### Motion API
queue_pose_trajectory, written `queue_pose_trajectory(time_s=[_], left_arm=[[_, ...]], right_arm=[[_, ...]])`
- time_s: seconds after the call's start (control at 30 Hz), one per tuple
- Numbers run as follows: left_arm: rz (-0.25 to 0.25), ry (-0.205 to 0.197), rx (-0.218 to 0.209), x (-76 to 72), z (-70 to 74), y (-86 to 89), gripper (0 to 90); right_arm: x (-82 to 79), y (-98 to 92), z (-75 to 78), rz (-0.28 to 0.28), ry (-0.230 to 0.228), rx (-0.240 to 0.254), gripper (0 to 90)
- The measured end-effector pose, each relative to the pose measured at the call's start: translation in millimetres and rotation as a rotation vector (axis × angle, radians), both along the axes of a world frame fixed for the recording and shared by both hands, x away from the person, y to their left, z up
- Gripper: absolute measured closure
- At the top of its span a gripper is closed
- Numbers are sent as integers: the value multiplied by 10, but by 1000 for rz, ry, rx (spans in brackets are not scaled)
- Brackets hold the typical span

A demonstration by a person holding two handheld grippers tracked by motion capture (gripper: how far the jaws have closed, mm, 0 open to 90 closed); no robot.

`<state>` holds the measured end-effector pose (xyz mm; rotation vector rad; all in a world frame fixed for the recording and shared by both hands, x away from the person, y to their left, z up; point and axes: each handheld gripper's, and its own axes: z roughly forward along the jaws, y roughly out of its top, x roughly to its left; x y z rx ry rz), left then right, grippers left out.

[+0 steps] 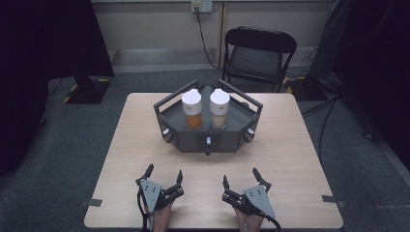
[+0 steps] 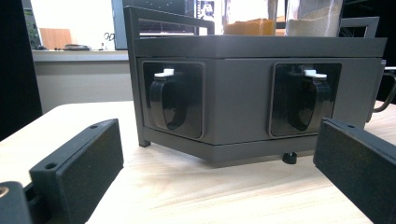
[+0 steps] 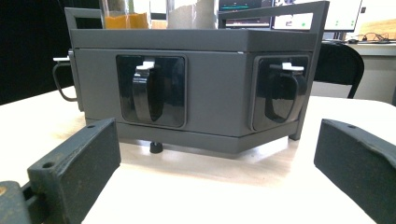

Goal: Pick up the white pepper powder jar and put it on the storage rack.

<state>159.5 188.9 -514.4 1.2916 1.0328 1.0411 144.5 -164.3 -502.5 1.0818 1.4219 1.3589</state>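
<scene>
Probably lab: monitors (image 3: 289, 11), folding chair (image 1: 258, 53).

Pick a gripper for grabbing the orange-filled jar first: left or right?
Left, probably. The orange-filled jar stands on the left side of the tray, ahead of the left gripper, which is open. The right gripper faces the pale jar.

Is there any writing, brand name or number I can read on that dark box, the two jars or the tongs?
None can be read.
The orange jar and the pale jar: no legible label.
The dark box: no lettering seen.
The monitors behind it: lit, but too blurred to read.
</scene>
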Motion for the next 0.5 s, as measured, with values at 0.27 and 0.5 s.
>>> queue_pose_trajectory(time_s=[0.27,0.5], left_arm=[[-2,0,0,1,0,4,8],[-3,0,0,1,0,6,8]], right_arm=[[-4,6,-34,-4,-11,9,0],[-6,3,-44,-8,-13,18,0]])
